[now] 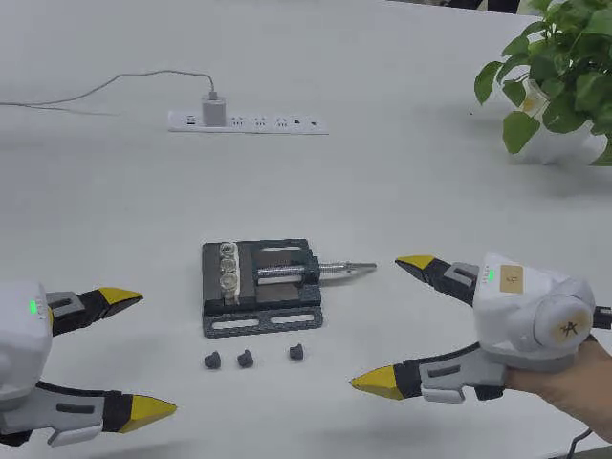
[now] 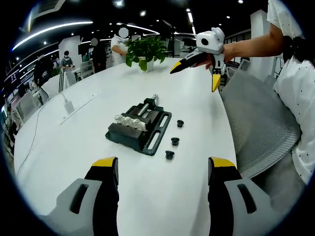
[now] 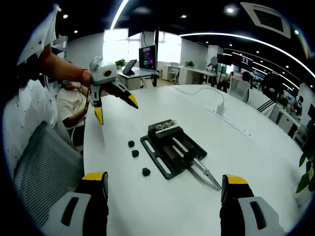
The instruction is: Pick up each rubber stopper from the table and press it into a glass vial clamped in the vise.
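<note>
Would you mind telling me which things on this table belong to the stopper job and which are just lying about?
Belong to the job:
- three rubber stoppers
- glass vials
- vise clamping them
- left claw and right claw, both open

Just lying about:
- power strip
- charger plugged into it
- potted plant

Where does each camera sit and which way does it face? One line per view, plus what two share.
Head view: on the headset, looking down at the vise; left hand-held gripper, right hand-held gripper and a hand show.
Left gripper view: on the left one, facing the vise's end with the glass vials; own open jaws below.
Right gripper view: on the right one, facing the vise's screw-handle end; own open jaws below.
Shared: both gripper views see the rubber stoppers and the other gripper.
</note>
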Demonstrator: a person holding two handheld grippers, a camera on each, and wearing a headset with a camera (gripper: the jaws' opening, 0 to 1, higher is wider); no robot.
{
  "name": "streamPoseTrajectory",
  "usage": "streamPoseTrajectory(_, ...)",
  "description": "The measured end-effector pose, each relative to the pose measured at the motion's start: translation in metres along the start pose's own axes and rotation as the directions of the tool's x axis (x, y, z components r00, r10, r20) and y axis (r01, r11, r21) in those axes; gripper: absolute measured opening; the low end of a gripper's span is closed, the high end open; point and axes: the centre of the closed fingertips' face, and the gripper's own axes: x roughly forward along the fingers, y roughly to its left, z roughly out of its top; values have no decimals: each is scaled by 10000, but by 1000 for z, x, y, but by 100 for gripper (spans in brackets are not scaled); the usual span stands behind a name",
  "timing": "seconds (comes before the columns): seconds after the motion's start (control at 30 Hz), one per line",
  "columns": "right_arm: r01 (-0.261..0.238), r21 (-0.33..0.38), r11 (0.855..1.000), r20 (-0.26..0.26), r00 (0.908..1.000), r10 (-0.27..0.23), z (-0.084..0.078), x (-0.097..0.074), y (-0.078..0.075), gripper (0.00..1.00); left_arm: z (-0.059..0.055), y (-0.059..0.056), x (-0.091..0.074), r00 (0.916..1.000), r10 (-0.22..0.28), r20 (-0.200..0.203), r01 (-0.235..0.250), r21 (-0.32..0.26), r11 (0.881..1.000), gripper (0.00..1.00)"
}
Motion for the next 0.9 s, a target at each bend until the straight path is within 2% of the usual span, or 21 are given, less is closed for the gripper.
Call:
streamPoseTrajectory(0.33, 113, 75, 9999, 81, 9999, -114, 1, -3, 0, 94, -1, 2, 10, 9998, 25, -197, -22, 166, 9999, 58)
streamPoseTrajectory(0.5, 97, 55, 9999, 39, 9999, -98, 0, -3, 2, 93, -6, 1, 16, 9991, -48, -417, 55, 161, 9999, 53)
streamPoseTrajectory(0.9, 123, 95, 9999, 56, 9999, -124, 0, -4, 3, 92, -13, -5, 32, 9957, -371, -849, 357, -182, 9992, 36)
